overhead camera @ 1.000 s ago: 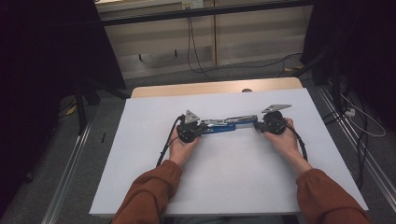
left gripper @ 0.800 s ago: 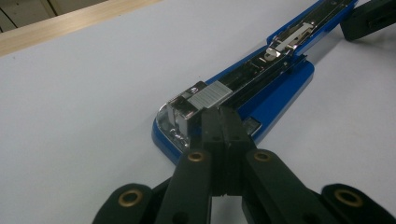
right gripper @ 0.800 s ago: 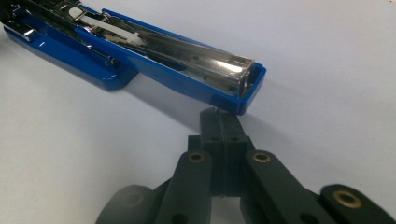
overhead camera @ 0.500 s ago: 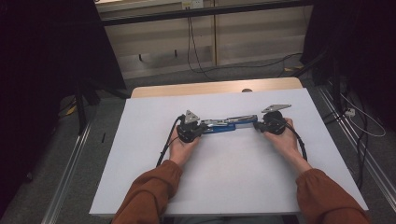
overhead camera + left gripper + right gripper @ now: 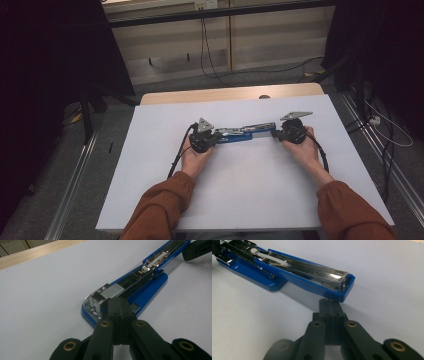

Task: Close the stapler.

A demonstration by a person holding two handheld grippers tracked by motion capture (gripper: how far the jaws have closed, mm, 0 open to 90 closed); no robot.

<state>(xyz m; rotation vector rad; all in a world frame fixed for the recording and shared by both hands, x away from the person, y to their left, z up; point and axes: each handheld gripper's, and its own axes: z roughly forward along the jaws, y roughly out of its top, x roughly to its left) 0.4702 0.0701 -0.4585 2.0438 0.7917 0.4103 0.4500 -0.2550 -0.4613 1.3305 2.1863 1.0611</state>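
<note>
Pale sheeting covers the worktop [image 5: 250, 200], and a blue stapler [image 5: 245, 134], swung open flat, lies across its middle. The left gripper [image 5: 119, 305] sits at the stapler's nine o'clock end with its fingers [image 5: 113, 312] pressed together, tips touching the metal head from behind. The right gripper [image 5: 331, 305] sits at the three o'clock end, fingers [image 5: 337, 312] likewise pressed together, tips right against the blue tip of the opened arm. Neither pair pinches anything; the stapler lies between the two.
</note>
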